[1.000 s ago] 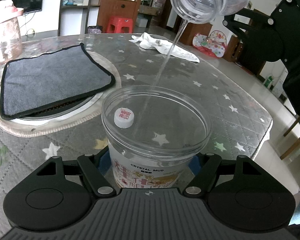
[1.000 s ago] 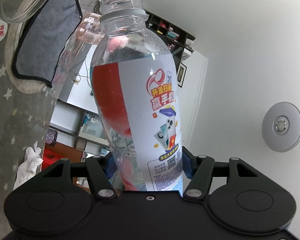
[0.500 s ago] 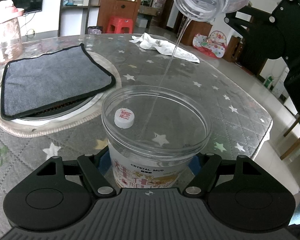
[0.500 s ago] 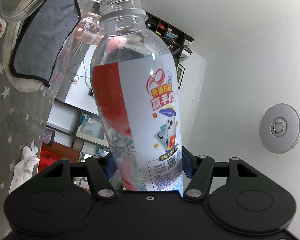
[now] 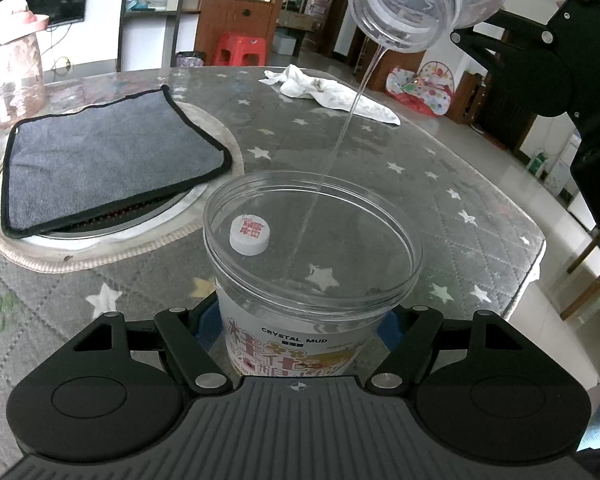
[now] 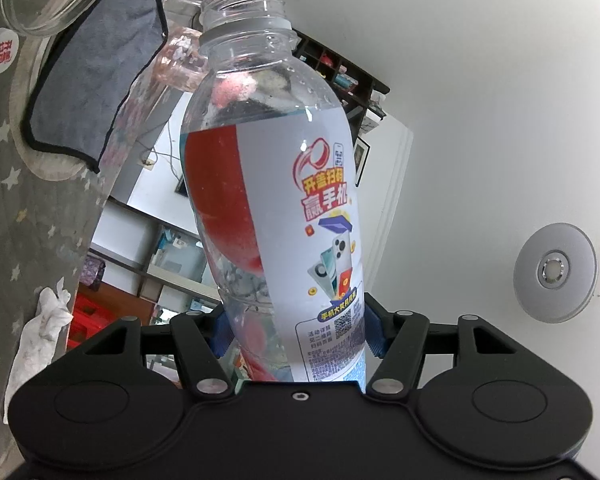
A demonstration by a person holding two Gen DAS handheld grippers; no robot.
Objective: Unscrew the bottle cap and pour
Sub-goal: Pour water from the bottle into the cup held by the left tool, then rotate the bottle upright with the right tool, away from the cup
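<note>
The left gripper has its fingers clenched on the clear round plastic jar with the "CRYSTAL MUD" label, which stands near the front edge of the grey star-patterned table. The right gripper grasps the clear plastic bottle with the red and white label, tilted above the jar. A thin stream of water falls into the jar. The small white bottle cap lies on the table just behind the jar, near the grey cloth with black border.

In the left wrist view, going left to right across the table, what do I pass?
Pink jar → grey cloth → bottle cap → white rag → tilted bottle's mouth, up in the air. The clear tub in the left claw spans the middle, so I leave it unplaced.
</note>
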